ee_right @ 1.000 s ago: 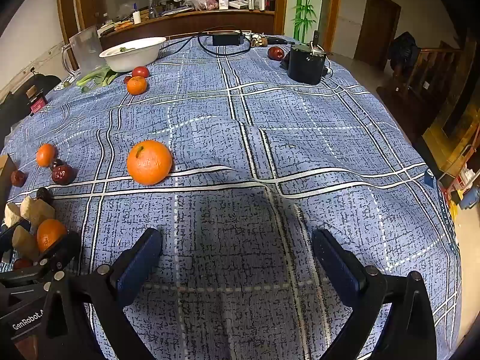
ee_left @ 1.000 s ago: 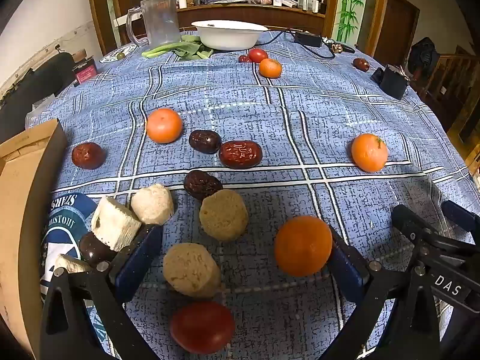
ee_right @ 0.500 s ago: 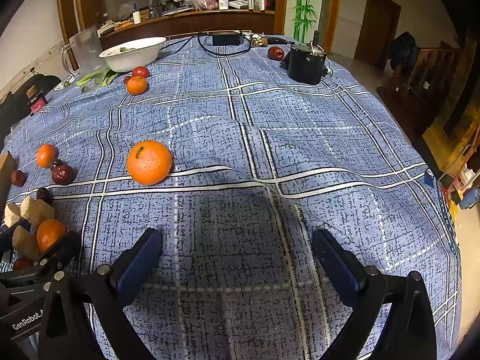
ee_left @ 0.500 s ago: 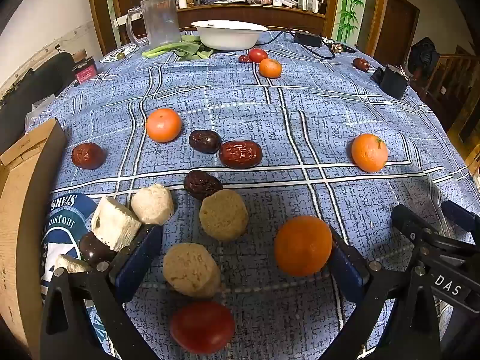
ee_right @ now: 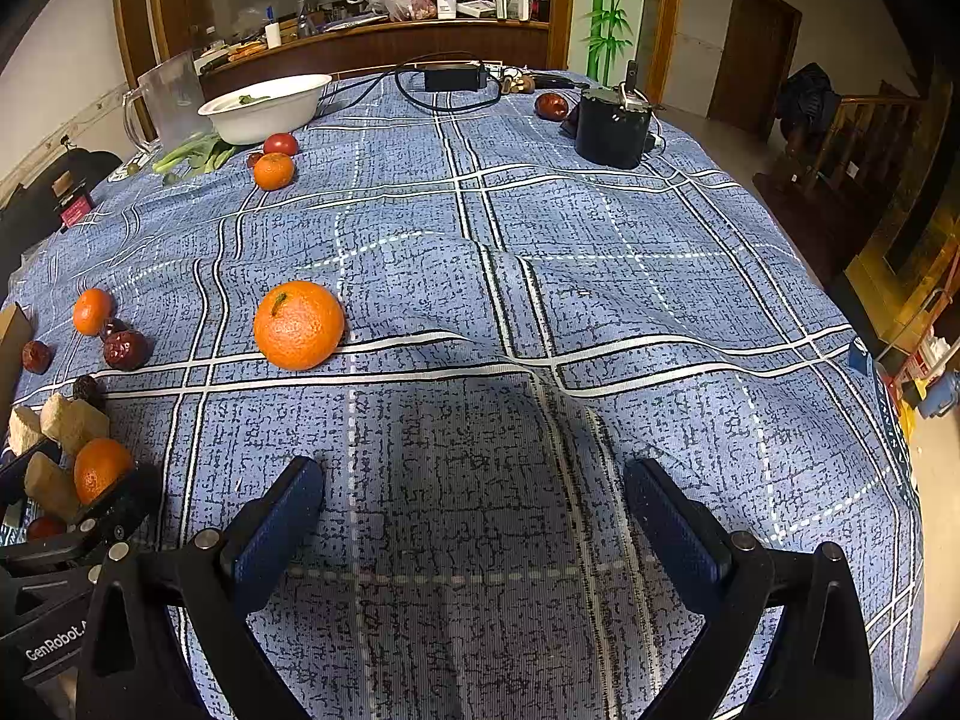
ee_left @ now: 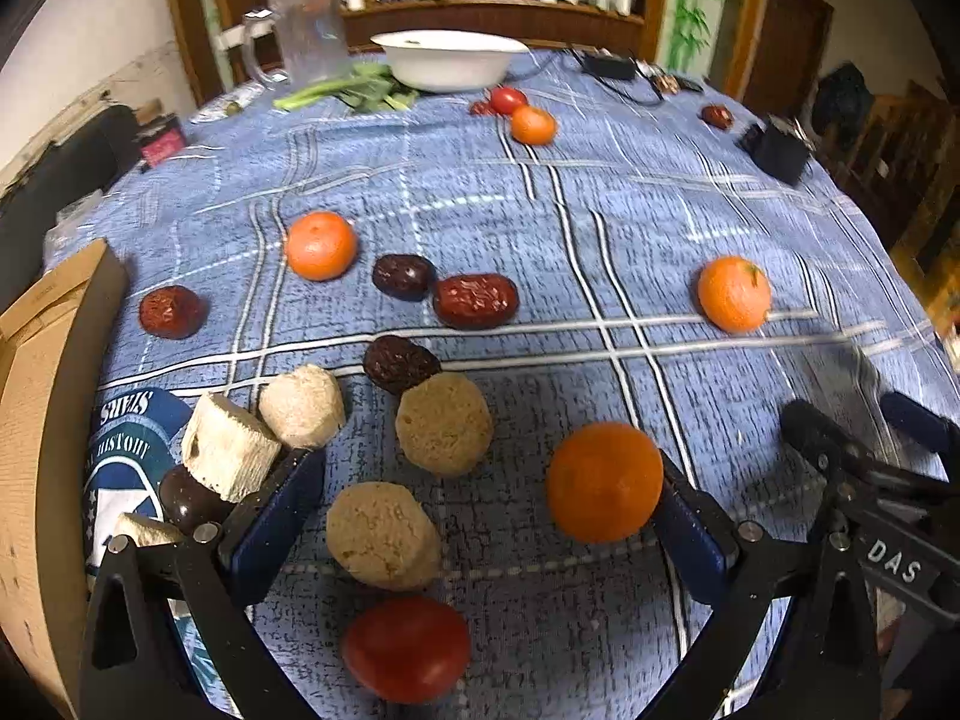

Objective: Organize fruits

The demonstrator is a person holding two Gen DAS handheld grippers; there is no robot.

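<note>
The left tool stands wide over the blue checked tabletop, an orange touching its right finger. A tomato and two tan cakes lie between the fingers. The right tool is wide too, empty over bare cloth. Another orange sits ahead of it to the left, well apart. Dates lie mid-table; a white bowl stands at the far edge.
</note>
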